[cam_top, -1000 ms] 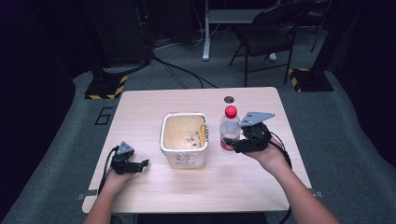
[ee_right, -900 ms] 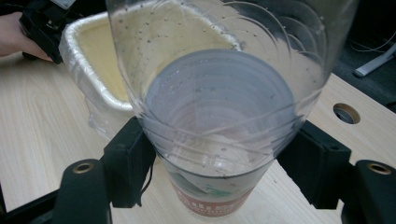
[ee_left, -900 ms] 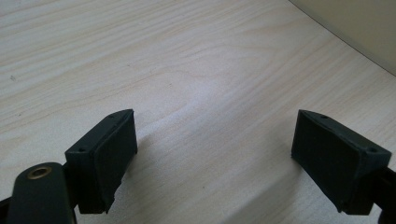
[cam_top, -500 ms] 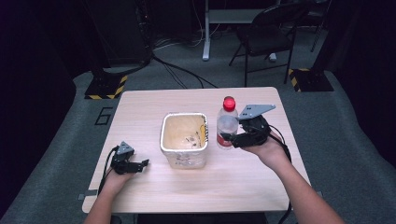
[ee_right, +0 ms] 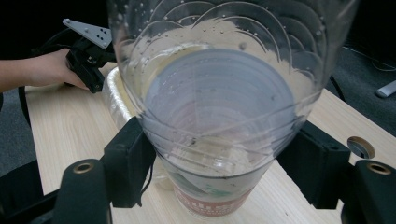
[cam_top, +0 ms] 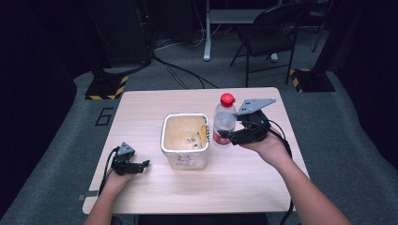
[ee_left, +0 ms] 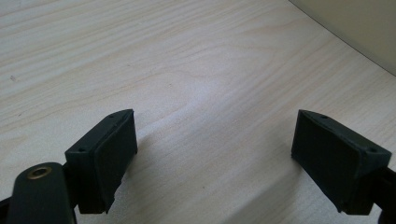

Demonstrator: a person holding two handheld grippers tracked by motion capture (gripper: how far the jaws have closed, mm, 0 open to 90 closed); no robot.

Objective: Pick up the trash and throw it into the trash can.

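Right tongs (cam_top: 227,136) clamp my red-capped plastic bottle (cam_top: 224,123) mid-body beside the bin (cam_top: 185,139), ready for tipping; left tongs (cam_top: 143,164) rest wide on the table (cam_top: 155,101).

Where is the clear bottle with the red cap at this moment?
In the high view, the bottle is clamped in the right gripper, on the table's right half just right of the beige tub.

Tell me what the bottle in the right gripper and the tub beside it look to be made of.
Bottle: clear thin plastic, glossy; see-through ribbed wall, red cap. Tub: probably off-white plastic, matte; faintly translucent wall, rolled rim.
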